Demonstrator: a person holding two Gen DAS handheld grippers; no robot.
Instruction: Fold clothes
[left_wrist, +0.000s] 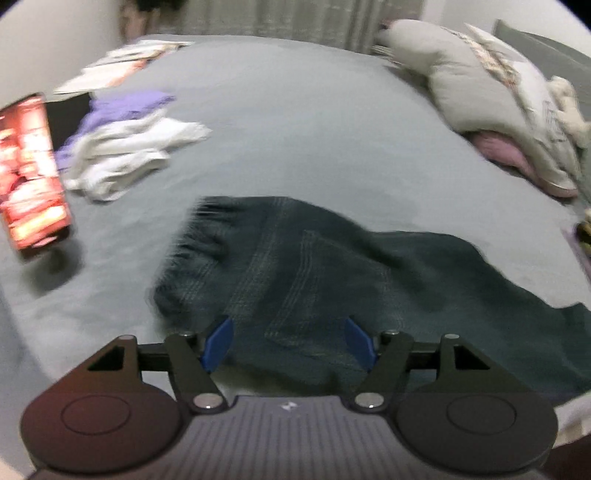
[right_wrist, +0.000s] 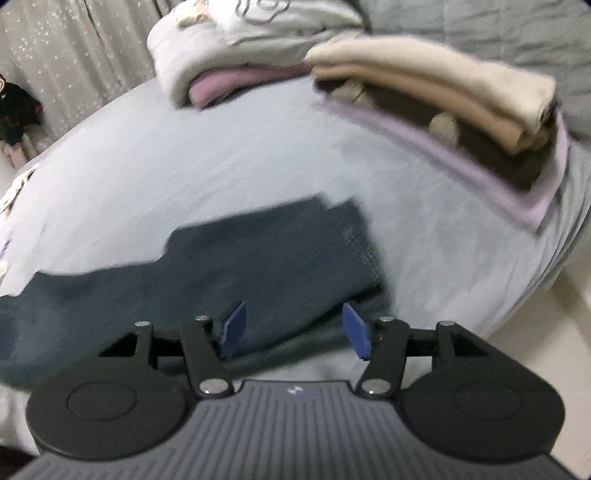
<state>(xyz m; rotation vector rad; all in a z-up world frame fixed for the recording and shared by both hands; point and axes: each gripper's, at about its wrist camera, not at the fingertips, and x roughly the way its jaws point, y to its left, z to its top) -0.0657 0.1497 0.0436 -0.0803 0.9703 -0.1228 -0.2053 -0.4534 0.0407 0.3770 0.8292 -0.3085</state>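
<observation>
**A:** Status of both sets of fingers?

**B:** Left gripper: fingers spread apart, nothing clamped between the blue pads. Right gripper: likewise parted, pads bare. No cloth pinched in either view.

**A:** Location of the garment?

**B:** Dark denim garment laid flat on the bed, near edge. Left wrist view: fabric running from 12 o'clock of the fingers out toward 3 o'clock, frayed hem at roughly 11 o'clock. Right wrist view: same garment from 12 o'clock sweeping to 9 o'clock, doubled layers visible at about 1 o'clock. Seen through the gap in both views; contact with the pads not apparent, though motion blur limits certainty.

**A:** Reason for this arrangement?

**B:** Probably a fold just laid down: fabric flat and doubled, fingers parted to let it rest. Folded stack kept at 1 o'clock in the right view, likely the destination. Unfolded white and purple pile parked at 10 o'clock in the left view, apart from the work area.
</observation>
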